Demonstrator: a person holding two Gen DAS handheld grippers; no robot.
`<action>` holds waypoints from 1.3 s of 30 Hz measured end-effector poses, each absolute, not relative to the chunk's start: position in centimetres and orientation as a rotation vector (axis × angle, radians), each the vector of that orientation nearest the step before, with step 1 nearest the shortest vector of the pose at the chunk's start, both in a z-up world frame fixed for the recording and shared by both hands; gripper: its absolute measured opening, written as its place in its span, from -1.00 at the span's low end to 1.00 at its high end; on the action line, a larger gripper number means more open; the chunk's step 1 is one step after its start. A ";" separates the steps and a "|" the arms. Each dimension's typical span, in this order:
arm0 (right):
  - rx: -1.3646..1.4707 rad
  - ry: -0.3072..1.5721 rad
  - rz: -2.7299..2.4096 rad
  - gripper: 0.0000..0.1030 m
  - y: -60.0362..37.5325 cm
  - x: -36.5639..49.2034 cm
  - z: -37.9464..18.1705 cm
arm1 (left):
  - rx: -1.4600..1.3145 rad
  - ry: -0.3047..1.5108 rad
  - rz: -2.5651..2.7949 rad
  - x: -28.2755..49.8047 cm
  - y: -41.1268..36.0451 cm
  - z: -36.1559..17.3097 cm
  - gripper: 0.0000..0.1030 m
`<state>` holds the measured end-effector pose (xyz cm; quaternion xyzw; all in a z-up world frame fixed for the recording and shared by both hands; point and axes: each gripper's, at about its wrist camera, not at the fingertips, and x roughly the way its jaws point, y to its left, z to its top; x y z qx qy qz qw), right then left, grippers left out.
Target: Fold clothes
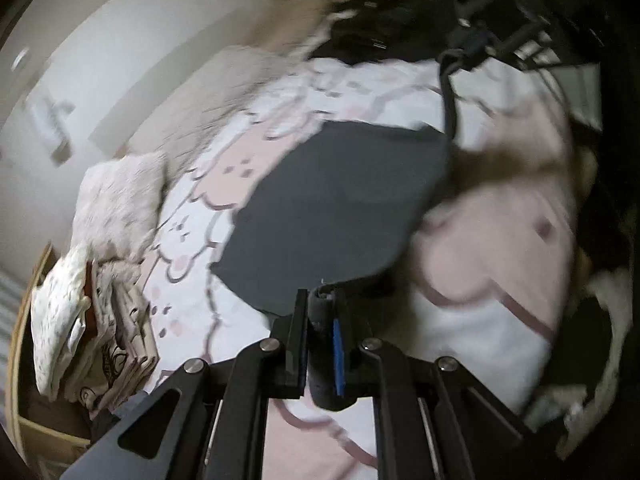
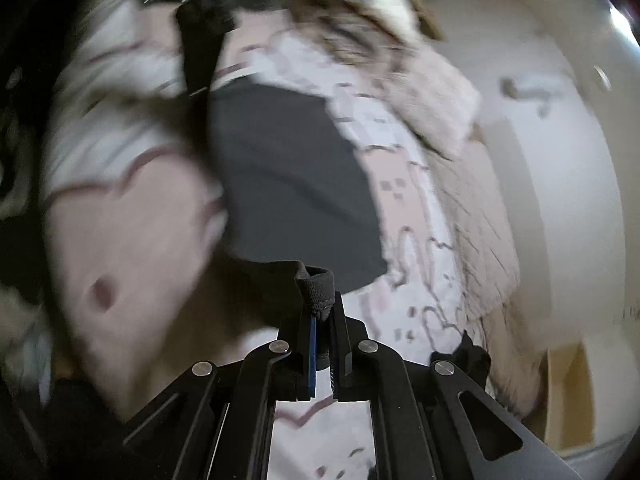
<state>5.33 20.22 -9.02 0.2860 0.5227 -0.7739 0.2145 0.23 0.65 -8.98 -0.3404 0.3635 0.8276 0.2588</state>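
Note:
A dark grey garment (image 1: 340, 204) lies spread over a pink and white patterned bed cover (image 1: 192, 280). My left gripper (image 1: 322, 304) is shut on one near corner of it, a rolled bit of cloth pinched between the fingers. In the right wrist view the same dark grey garment (image 2: 292, 176) stretches away from me, and my right gripper (image 2: 322, 312) is shut on another corner, a folded hem sticking up between the fingers. The other gripper (image 1: 472, 40) shows blurred at the garment's far edge. Both views are motion-blurred.
A stack of folded clothes (image 1: 108, 320) sits at the bed's left side. A fluffy cream blanket (image 1: 120, 200) lies along the wall side. Dark clothing (image 1: 384, 28) is heaped at the far end. A white wall (image 2: 560, 200) runs beside the bed.

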 end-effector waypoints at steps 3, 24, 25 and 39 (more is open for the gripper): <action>0.850 1.346 -2.215 -0.91 20.3 -0.2 -7.1 | -0.968 0.898 2.286 -4.0 0.4 -8.3 -0.79; 1.210 1.031 -2.189 -0.91 19.9 -25.3 -16.5 | -1.186 0.835 2.111 -27.3 1.4 -16.8 -0.70; 1.223 1.016 -2.184 -0.91 19.9 -25.7 -17.0 | -1.202 0.819 2.111 -27.7 1.3 -17.2 -0.38; 1.392 0.670 -2.303 0.52 22.0 -28.3 -17.2 | -1.291 0.503 2.244 -25.9 -4.6 -14.2 0.40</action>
